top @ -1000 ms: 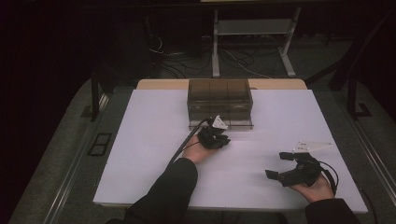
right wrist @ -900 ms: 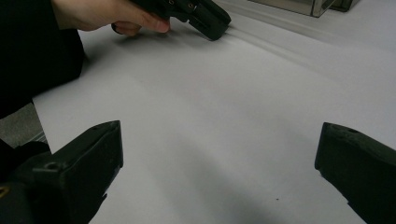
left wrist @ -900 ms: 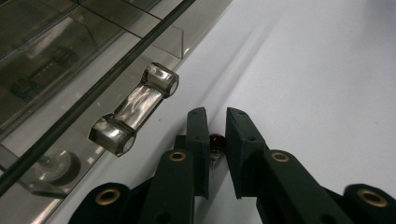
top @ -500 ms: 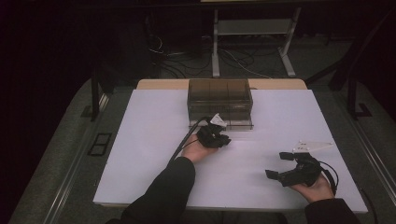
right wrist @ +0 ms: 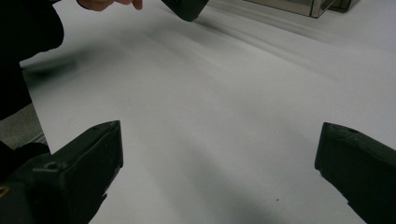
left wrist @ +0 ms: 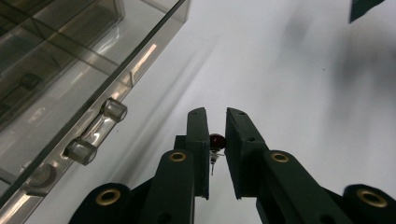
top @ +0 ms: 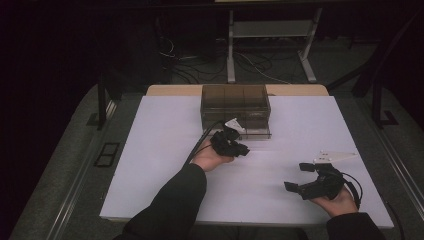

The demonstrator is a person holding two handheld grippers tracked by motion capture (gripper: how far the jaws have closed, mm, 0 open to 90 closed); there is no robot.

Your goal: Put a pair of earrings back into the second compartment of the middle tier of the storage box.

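Note:
My left gripper [left wrist: 215, 114] is shut on a small dark-red bead with a thin metal pin [left wrist: 215, 140], pinched low between the jaws. It hovers just above the white tabletop [left wrist: 299, 93], beside the front of a smoky clear plastic drawer box [left wrist: 70, 70] with a clear bar handle [left wrist: 95, 131]. In the high view the left gripper [top: 244, 149] sits just in front of the box [top: 235, 102]. My right gripper [top: 296, 176] rests near the table's front right, jaws wide open [right wrist: 219, 135] with bare tabletop between them.
The white table [top: 150, 150] ends at a wooden strip behind the box. Beyond it stand a dark floor, cables and a metal stand [top: 272, 30]. A dark rail [top: 75, 180] runs along the table's left side.
The left hand has shifted only slightly near the box front. The right gripper has stayed where it was, still open.

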